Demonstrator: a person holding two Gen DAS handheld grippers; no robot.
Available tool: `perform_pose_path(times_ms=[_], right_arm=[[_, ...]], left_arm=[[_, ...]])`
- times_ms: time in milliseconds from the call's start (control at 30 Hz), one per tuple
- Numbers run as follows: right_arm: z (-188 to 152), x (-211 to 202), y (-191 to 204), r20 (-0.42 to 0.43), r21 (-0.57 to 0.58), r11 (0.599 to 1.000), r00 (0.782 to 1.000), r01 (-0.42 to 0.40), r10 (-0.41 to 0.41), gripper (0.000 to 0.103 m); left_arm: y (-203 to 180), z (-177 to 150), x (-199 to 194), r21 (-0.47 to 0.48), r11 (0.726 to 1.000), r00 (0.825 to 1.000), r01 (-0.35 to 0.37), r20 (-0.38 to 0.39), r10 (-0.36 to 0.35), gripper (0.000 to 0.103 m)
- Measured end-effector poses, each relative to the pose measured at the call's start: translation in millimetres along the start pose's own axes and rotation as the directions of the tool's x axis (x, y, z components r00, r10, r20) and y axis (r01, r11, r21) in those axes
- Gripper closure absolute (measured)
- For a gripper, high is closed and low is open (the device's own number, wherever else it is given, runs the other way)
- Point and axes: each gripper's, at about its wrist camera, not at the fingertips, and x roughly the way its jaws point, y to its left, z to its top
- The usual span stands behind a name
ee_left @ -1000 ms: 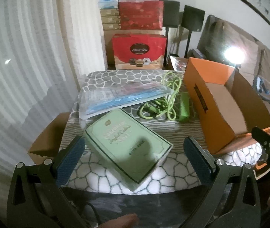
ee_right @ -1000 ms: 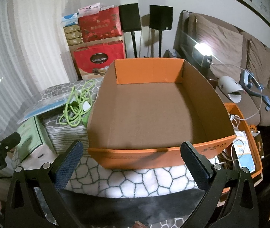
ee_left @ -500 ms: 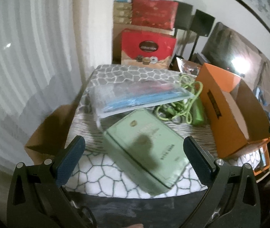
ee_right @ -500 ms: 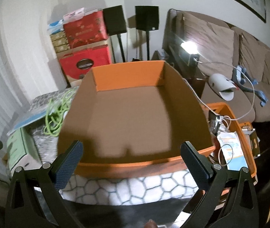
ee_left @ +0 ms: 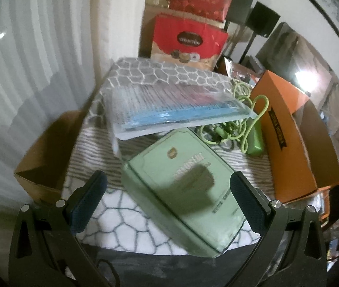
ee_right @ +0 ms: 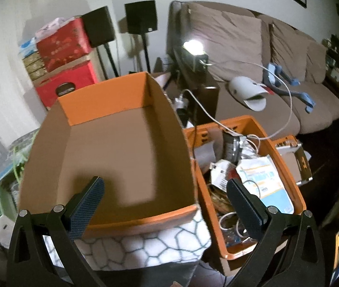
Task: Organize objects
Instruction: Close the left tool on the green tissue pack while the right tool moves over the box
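Left hand-held gripper (ee_left: pixel 168 199) has closed in over the green box (ee_left: pixel 183 184), jaws spread; right hand-held gripper (ee_right: pixel 164 203) likewise spread.

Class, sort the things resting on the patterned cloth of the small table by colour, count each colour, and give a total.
Green: 3, the pale green box, the lime green cable and the green power bank.
Orange: 1, the open orange cardboard box.
Clear and blue: 1, the plastic packet.
Total: 5
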Motion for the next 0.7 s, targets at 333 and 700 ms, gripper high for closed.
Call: perform_pose_path(times_ms=[333,700], right_arm=[[-3,13,-11,-0.034,0.019,1.0,0.999,0.007,-0.007,0.0],[12,36,-26,-0.1,0.038,0.997,0.992,-0.071,0.074,0.004]], left_arm=[[-5,19,39,-0.089,0.995,0.987,-0.035,-0.159,0.021,0.0],[-20,28,47,-0.064,0.993,0.979,-0.098,-0.187,0.084,0.0]])
